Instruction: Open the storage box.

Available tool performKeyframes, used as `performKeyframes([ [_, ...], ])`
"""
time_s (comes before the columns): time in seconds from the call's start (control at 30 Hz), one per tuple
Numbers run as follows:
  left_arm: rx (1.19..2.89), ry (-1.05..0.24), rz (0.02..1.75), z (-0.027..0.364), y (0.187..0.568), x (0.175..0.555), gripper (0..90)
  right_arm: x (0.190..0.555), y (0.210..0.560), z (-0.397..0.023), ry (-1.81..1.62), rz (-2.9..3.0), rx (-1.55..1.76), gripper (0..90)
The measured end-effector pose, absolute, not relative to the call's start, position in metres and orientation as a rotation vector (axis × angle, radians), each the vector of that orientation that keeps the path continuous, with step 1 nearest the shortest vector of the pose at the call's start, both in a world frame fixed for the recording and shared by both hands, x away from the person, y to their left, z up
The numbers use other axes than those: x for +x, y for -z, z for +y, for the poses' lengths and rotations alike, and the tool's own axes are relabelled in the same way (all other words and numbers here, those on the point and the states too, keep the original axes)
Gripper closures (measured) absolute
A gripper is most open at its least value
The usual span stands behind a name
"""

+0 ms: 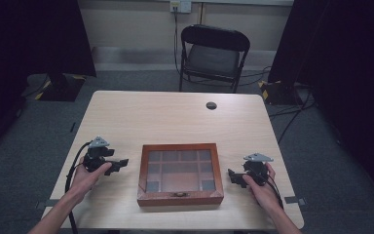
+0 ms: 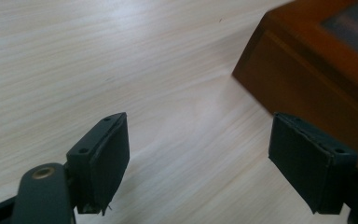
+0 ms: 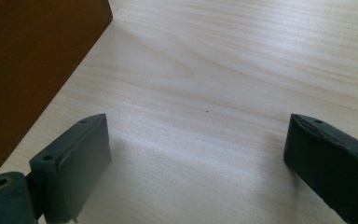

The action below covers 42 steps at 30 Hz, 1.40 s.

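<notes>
A brown wooden box [image 1: 180,174] with a glass lid over several compartments lies flat near the table's front edge, lid closed. My left gripper [image 1: 119,164] rests to its left, pointing at the box, jaws wide apart with nothing between them. In the left gripper view [image 2: 200,163] the box's side wall [image 2: 307,88] lies ahead at the upper right. My right gripper [image 1: 233,176] sits just right of the box, also open and empty. In the right gripper view [image 3: 196,172] the box wall [image 3: 28,60] fills the upper left.
The pale wooden table [image 1: 175,122] has a round dark cable hole [image 1: 211,105] near its far edge. A black folding chair [image 1: 213,56] stands behind the table. Dark curtains hang on both sides, and cables trail across the grey floor at right.
</notes>
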<state>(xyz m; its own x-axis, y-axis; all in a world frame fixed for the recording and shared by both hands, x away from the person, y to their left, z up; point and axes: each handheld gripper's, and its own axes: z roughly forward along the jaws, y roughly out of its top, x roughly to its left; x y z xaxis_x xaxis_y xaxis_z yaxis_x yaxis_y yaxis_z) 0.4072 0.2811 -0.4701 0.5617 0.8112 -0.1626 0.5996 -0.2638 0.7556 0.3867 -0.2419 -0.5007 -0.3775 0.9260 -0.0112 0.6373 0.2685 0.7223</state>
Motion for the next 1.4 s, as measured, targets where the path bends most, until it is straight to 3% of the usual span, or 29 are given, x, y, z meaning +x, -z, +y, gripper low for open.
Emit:
performKeyframes([
  [0.33, 2.008, -0.320, 1.040, 0.269, 0.455, 0.401, 30.3, 0.387, 0.501, -0.242, -0.894, 2.112, 1.408, 6.2],
  [0.77, 2.034, -0.166, 0.943, 0.250, 0.437, 0.393, 34.9, 0.387, 0.501, -0.242, -0.894, 2.112, 1.408, 6.2],
  [1.4, 2.021, -0.087, 0.836, 0.218, 0.415, 0.379, 44.4, 0.387, 0.501, -0.242, -0.895, 2.115, 1.406, 6.1],
])
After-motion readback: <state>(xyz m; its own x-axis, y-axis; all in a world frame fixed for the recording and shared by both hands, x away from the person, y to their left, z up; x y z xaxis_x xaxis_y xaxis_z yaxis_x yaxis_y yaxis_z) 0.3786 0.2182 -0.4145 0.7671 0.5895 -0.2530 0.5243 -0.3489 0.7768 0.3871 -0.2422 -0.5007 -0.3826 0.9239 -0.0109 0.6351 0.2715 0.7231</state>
